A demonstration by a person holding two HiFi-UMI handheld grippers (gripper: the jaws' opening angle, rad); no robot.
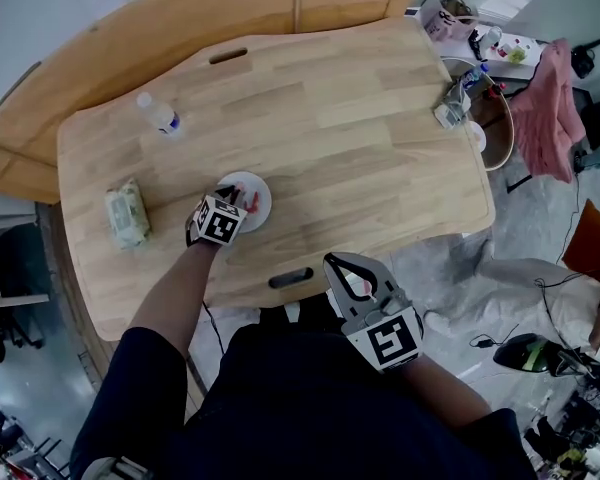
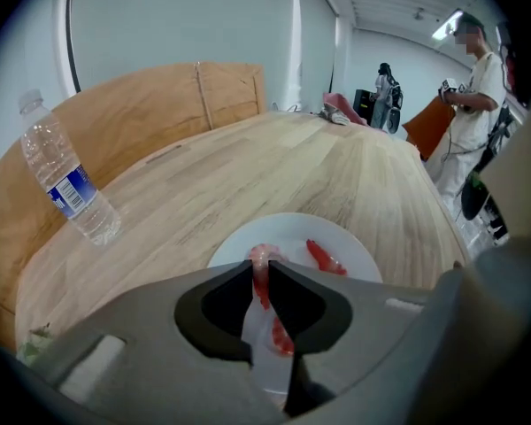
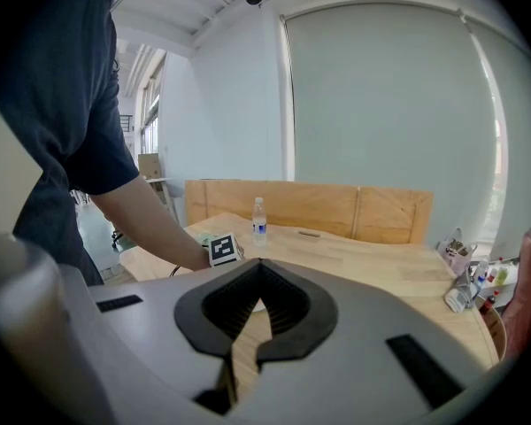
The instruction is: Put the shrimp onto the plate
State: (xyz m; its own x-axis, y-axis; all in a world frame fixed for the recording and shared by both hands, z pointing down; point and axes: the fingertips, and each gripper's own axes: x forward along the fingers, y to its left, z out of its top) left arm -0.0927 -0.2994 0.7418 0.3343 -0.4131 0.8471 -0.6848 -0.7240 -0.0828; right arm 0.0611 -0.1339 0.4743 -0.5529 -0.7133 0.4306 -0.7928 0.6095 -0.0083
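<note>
The shrimp [image 2: 264, 277] is a slim, curled piece, glossy red-orange along its back and paler pink at the bend. It is pinched at its curve between the tips of the left gripper [image 2: 259, 268], whose grey jaws are closed narrowly on it. Its tail trails down through the gap behind the tips. It sits over the plate [image 2: 358, 248]; whether it touches the dish cannot be told. A second shrimp [image 2: 326, 258], a brighter red and straighter, lies on the plate at about 2 o'clock from the held one.

The plate is round, white and smooth, with a shallow rim. In the head view it [image 1: 259, 194] sits at about 7 o'clock from the middle of the table [image 1: 360, 138], with the left gripper [image 1: 232, 198] reaching in from its 7 o'clock side. The table is pale wood in jointed blocks, with rounded corners and an oval slot near each long edge.

A clear ribbed plastic bottle [image 1: 160, 116] with a blue label stands at 10 o'clock from the plate. A soft green packet [image 1: 127, 213] lies at 9 o'clock.

The right gripper [image 1: 336, 265] hangs off the table's near edge, at 5 o'clock from the plate. In its own view its jaws [image 3: 259, 264] meet at the tips with nothing between them.
</note>
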